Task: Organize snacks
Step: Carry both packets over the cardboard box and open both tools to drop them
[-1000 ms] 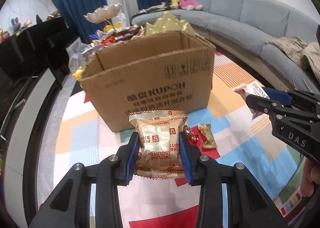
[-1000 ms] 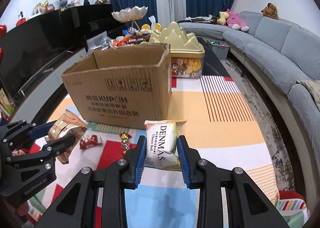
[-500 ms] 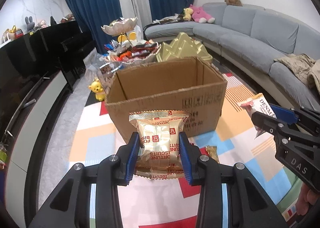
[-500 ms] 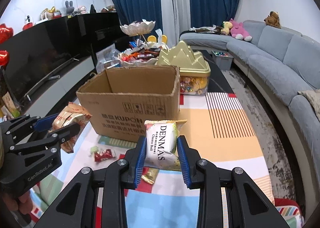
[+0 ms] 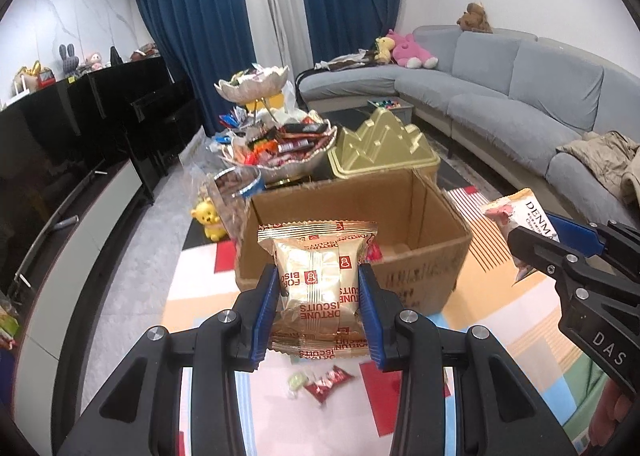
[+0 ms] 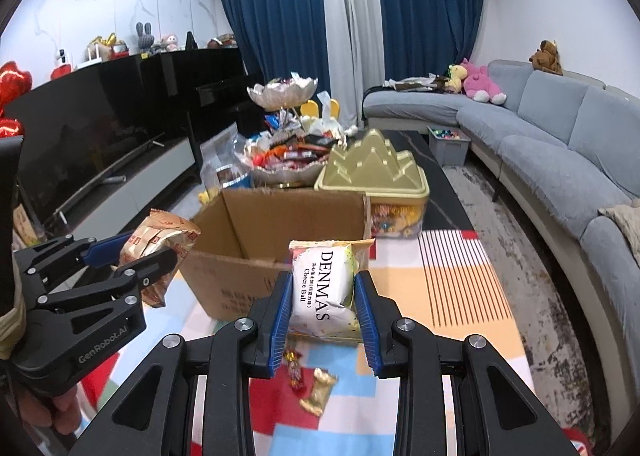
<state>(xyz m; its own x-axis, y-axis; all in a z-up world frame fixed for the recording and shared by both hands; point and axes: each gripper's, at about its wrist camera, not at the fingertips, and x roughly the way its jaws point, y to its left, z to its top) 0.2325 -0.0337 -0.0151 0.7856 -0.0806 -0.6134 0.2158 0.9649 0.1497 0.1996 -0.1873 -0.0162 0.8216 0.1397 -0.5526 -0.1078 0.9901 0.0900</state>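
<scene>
My left gripper [image 5: 319,288] is shut on a gold fortune biscuits packet [image 5: 316,280], held in the air just in front of the open cardboard box [image 5: 424,272]. My right gripper [image 6: 323,296] is shut on a white Denmas cheese ball bag [image 6: 326,284], also raised before the cardboard box [image 6: 224,276]. In the left wrist view the right gripper [image 5: 532,240] shows at the right edge with the Denmas bag [image 5: 516,215]. The right wrist view has the left gripper [image 6: 132,260] at the left with the gold packet [image 6: 160,244]. The box's floor holds something red, mostly hidden.
Small wrapped candies [image 5: 324,380] [image 6: 316,388] lie on the colourful mat below the grippers. Behind the box stand a gold mountain-shaped tin [image 6: 372,171] and a tiered dish of snacks [image 6: 284,159]. A grey sofa [image 6: 560,143] runs along the right, a black TV cabinet [image 6: 100,127] along the left.
Both grippers have risen with their packets, so the box's open top and inside now show. The candies on the mat have dropped lower in view.
</scene>
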